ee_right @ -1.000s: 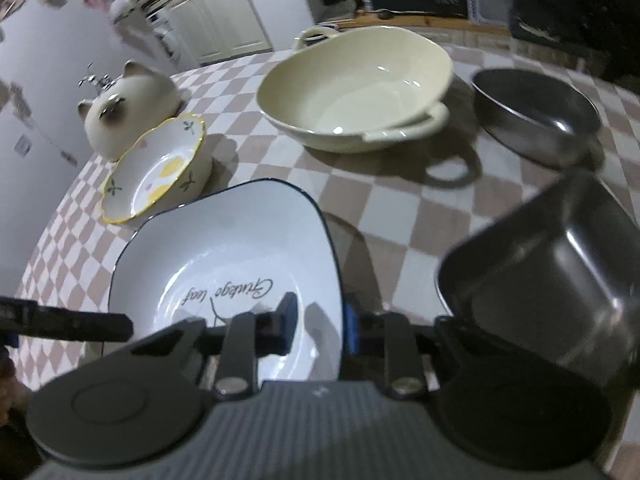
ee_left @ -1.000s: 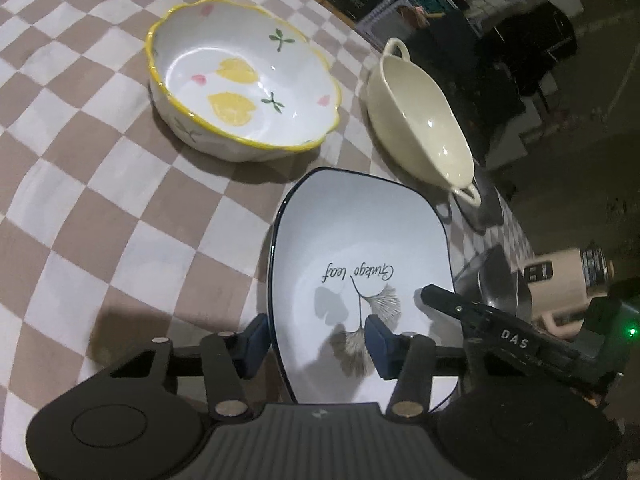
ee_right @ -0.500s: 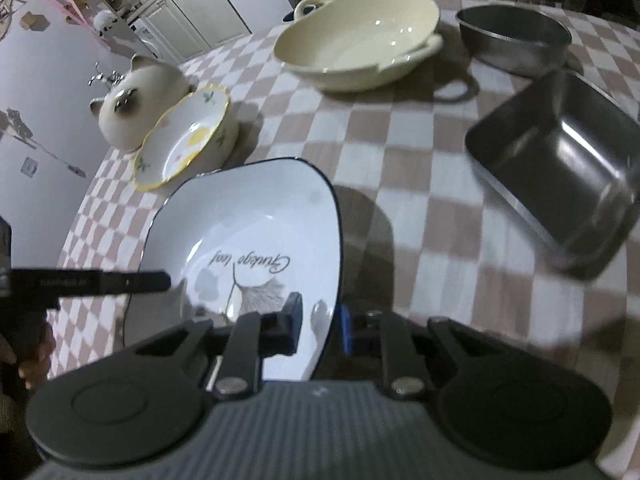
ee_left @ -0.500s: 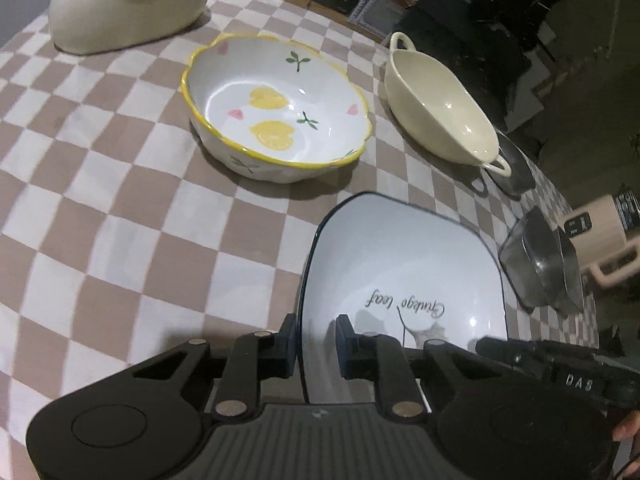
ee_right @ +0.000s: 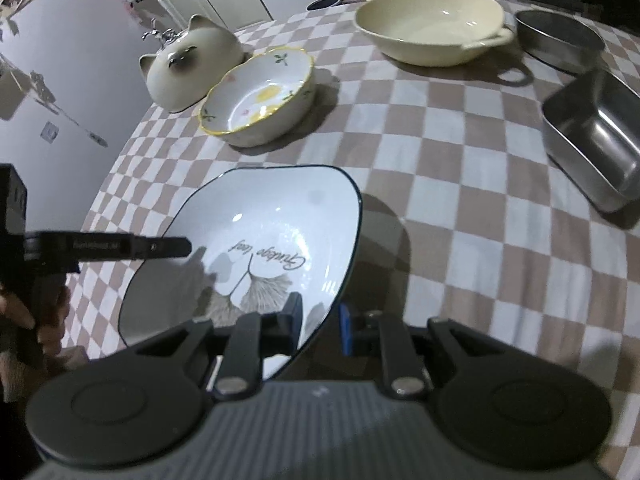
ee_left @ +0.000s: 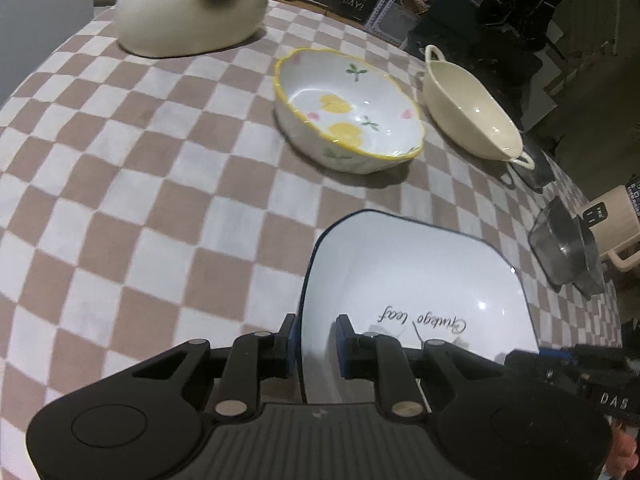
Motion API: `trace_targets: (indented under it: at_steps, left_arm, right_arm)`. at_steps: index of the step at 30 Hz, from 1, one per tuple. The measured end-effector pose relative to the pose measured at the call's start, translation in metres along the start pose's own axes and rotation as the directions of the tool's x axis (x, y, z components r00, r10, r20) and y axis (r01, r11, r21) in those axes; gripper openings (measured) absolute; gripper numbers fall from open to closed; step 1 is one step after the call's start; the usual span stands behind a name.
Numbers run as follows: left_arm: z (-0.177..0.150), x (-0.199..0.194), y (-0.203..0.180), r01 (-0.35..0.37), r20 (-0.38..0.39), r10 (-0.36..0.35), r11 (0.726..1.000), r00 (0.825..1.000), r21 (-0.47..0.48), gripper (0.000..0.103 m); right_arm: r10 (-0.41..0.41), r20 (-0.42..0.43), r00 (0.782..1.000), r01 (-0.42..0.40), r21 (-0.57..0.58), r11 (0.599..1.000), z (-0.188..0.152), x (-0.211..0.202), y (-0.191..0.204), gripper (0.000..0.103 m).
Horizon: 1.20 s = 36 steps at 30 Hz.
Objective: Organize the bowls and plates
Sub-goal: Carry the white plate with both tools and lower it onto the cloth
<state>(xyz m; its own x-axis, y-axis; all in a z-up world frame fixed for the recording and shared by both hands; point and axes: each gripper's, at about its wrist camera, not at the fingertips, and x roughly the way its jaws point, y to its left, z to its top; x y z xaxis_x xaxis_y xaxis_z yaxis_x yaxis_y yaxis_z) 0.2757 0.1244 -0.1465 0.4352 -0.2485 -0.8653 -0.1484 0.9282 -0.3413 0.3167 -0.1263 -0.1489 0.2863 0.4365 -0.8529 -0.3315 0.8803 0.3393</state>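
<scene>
The plate [ee_left: 416,280], white with a dark rim and a ginkgo leaf print, is gripped on two sides: the left gripper [ee_left: 316,340] is closed on its left edge, one finger under the rim and one inside, and the right gripper [ee_right: 320,320] is clamped on its right edge in the same way. A second ago the left fingers were spread wide on either side of the rim; by half a second ago they had been brought in against it, and that pinch is kept now. The right grip is unchanged across all three moments. The plate now appears raised and tilted above the checked cloth [ee_left: 160,208], with a shadow cast to its right in the right wrist view. The bowls ahead are seen farther off than before, and the cat-shaped jar [ee_left: 192,4], earlier cut off at the top of the left view, is shown whole.

By count: one plate, held between the two grippers. One flowered bowl [ee_left: 348,112] with a yellow rim is set ahead of the left gripper, and one cream two-handled bowl [ee_left: 472,112] ahead and to the right of it. Two metal dishes are seen from the right gripper: a round pan [ee_right: 560,40] far ahead on the right, and a square tin [ee_right: 596,140] nearer, to the right. One cat jar stands ahead on the left, touching or just beside the flowered bowl.
</scene>
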Motion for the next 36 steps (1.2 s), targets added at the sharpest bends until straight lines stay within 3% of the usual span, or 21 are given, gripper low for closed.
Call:
trace_targets:
  at_steps: [6,10,14,26,36]
  left_arm:
    - [0.001,-0.003,0.013,-0.025,0.029,0.026,0.999,0.999,-0.036,0.020]
    - [0.005,-0.004,0.007,-0.036,0.055,0.037,0.999,0.998,-0.009,0.020]
    - [0.006,-0.003,0.001,-0.021,0.054,0.020,1.000,0.998,0.007,0.020]
    - [0.003,0.004,-0.004,-0.037,0.024,0.036,0.998,0.999,0.047,0.024]
    - [0.004,0.005,-0.005,-0.037,0.006,0.037,0.996,0.999,0.085,0.024]
  right_arm:
    - [-0.019,-0.005,1.000,0.019,-0.025,0.999,0.005,0.013,0.024,0.024]
    - [-0.059,-0.012,0.998,0.059,-0.018,0.998,0.005,0.019,0.027,0.024]
    - [-0.100,-0.015,0.995,0.100,-0.002,0.995,0.007,0.025,0.023,0.024]
    - [-0.125,-0.069,0.990,0.125,-0.006,0.992,0.000,0.039,0.021,0.025]
    - [-0.082,-0.061,0.995,0.089,0.139,0.986,0.001,0.039,0.011,0.028]
